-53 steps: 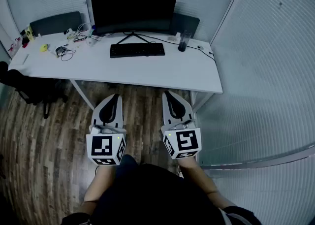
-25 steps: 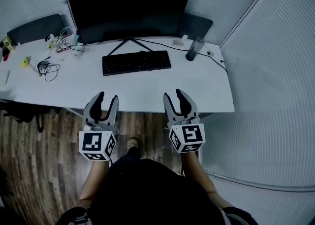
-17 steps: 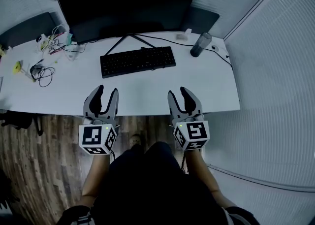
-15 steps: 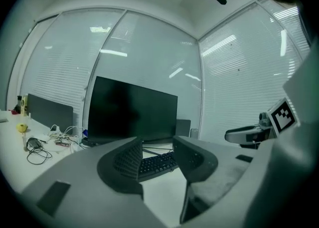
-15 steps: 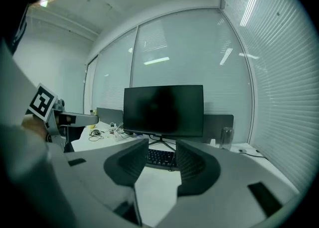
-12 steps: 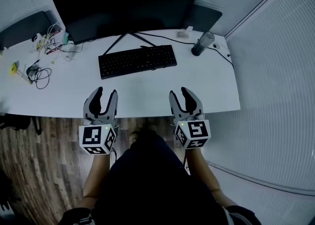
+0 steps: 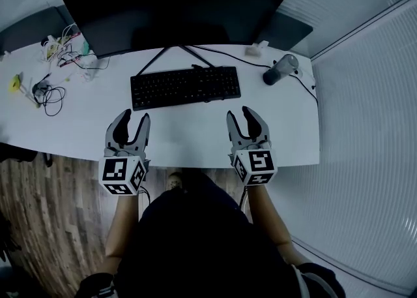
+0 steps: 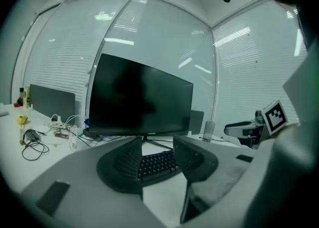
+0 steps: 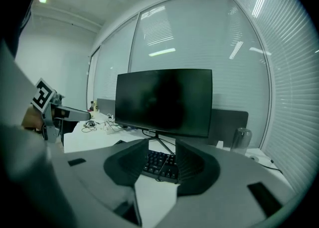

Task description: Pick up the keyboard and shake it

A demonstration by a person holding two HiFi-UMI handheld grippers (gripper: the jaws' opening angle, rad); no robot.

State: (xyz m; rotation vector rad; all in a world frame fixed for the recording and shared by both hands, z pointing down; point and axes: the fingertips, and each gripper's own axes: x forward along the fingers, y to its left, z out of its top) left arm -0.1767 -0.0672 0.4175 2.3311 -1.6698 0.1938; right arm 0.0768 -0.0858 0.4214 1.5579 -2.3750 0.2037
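Ahead, one keyboard [image 7: 186,87] and one monitor [image 7: 176,6] face left gripper [image 7: 134,117] and right gripper [image 7: 240,114]

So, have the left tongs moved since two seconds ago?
Yes, forward: the left tongs were short of the desk, now they reach over its front edge.

A black, rectangular keyboard [image 7: 186,87] is seen lying flat and keys-up on the white tabletop [image 7: 189,130], near its middle, turned slightly so that its right end is set farther back.
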